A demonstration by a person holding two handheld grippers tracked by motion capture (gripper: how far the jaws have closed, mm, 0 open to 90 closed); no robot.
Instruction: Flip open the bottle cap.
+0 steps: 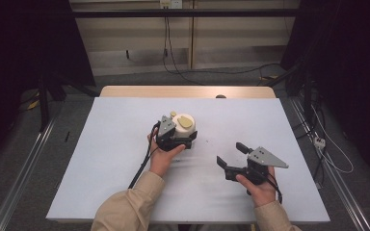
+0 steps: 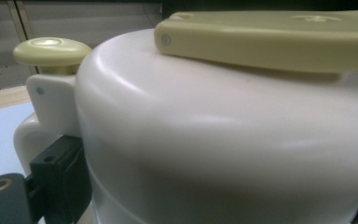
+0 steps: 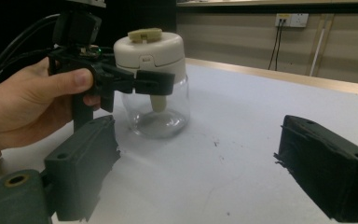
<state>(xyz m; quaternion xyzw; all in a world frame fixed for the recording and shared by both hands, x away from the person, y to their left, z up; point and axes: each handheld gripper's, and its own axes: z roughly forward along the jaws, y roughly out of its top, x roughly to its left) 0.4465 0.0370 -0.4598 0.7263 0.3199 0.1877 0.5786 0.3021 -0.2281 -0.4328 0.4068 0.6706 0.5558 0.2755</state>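
Observation:
A jar with a white domed top (image 1: pixel 185 123) and a clear glass base (image 3: pixel 155 114) stands upright near the table's middle. A flat yellow handle (image 2: pixel 270 39) lies on the top, and a yellow knob (image 2: pixel 51 51) rises at its side. My left gripper (image 1: pixel 188 136) is shut on the white top (image 3: pixel 151 58), one jaw on each side, and one pad (image 2: pixel 58 177) presses the white wall (image 2: pixel 223 140). My right gripper (image 1: pixel 231 154) is held low over the table to the jar's right. It is open, with nothing between its fingers (image 3: pixel 86 163).
The table is covered with a pale sheet (image 1: pixel 115 159), and a wooden strip (image 1: pixel 188 91) runs along the far edge. A small dark object (image 1: pixel 220 96) sits on that strip. Cables (image 1: pixel 173 62) trail over the floor beyond, and metal rails (image 1: pixel 24 168) flank the table.

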